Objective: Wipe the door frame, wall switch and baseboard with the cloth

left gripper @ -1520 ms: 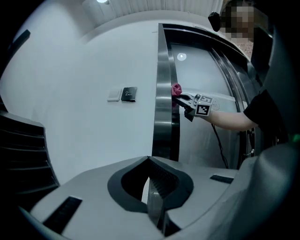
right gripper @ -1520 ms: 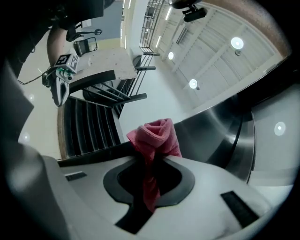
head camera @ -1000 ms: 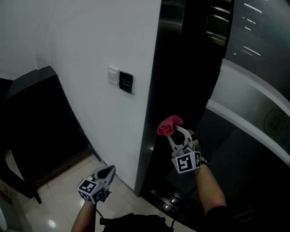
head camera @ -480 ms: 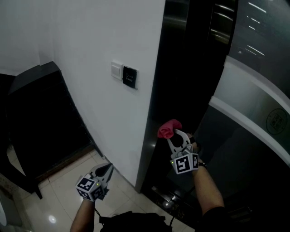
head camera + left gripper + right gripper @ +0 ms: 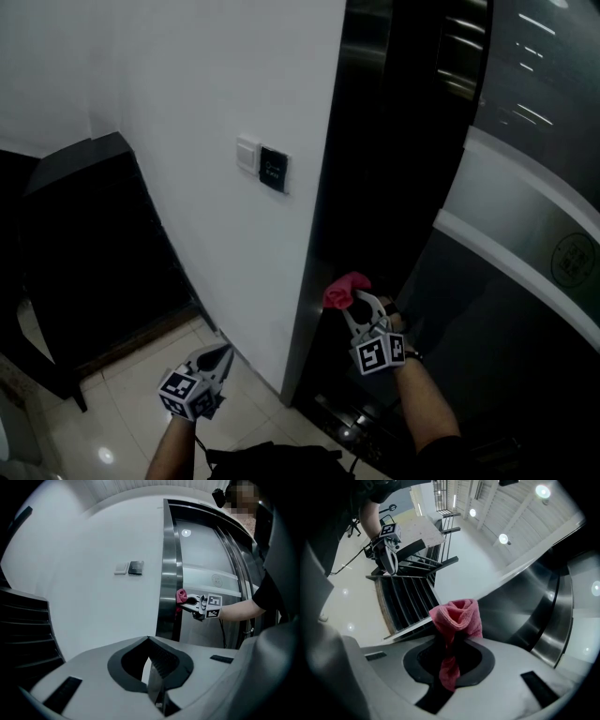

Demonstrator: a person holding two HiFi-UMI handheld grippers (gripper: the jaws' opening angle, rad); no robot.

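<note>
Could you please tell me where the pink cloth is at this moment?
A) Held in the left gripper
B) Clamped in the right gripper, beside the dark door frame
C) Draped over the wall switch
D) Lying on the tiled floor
B: the right gripper has its jaws shut on the pink cloth, raised beside the door frame, while the left gripper is shut with nothing in it, low by the white wall.

The door frame (image 5: pixel 352 187) runs off the top edge. The switch's (image 5: pixel 247 153) markings are too small to read. Whether the cloth (image 5: pixel 342 291) touches the frame cannot be told.
</note>
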